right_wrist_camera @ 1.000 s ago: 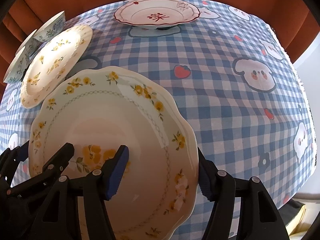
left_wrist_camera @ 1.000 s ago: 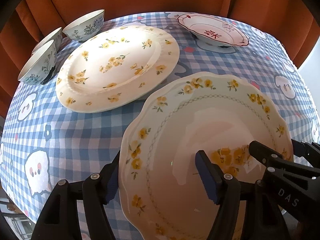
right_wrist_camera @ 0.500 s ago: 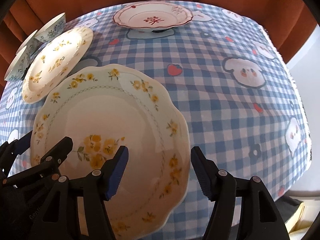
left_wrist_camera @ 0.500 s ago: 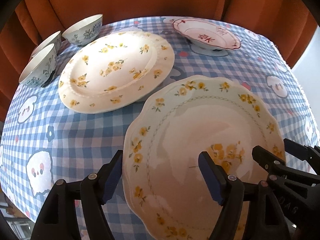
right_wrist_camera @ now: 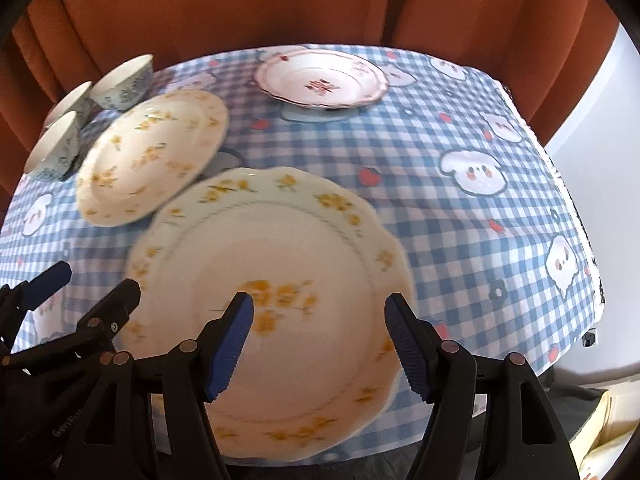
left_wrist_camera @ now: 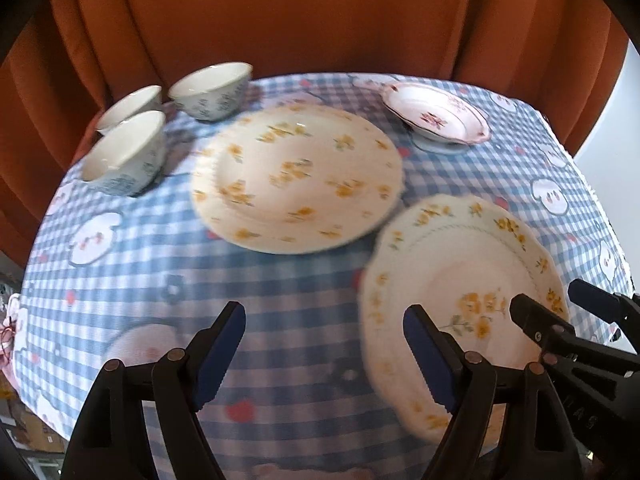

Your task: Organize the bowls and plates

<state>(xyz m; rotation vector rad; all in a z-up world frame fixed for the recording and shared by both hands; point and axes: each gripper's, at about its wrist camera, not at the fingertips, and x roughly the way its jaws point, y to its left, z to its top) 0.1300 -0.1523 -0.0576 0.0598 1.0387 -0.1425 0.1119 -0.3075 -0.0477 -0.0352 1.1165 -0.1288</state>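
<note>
A scalloped plate with yellow flowers (left_wrist_camera: 460, 280) (right_wrist_camera: 280, 252) lies at the near edge of the table. My left gripper (left_wrist_camera: 324, 348) is open, above the cloth just left of this plate. My right gripper (right_wrist_camera: 320, 344) is open over the plate's near right part; its right finger sits past the rim. A round yellow-flowered plate (left_wrist_camera: 296, 176) (right_wrist_camera: 152, 156) lies behind it. A pink-rimmed dish (left_wrist_camera: 436, 116) (right_wrist_camera: 320, 78) stands at the back. Three blue-patterned bowls (left_wrist_camera: 128, 152) (right_wrist_camera: 60, 144) stand at the back left.
The blue checked tablecloth (left_wrist_camera: 280, 300) (right_wrist_camera: 460, 140) covers a round table. An orange curtain (left_wrist_camera: 320, 16) hangs close behind. The table's edge drops off at the right (right_wrist_camera: 592, 280) and near side.
Both grippers have pulled back and risen from the scalloped plate. My left gripper has shifted left off the plate's rim. The view is blurred by motion.
</note>
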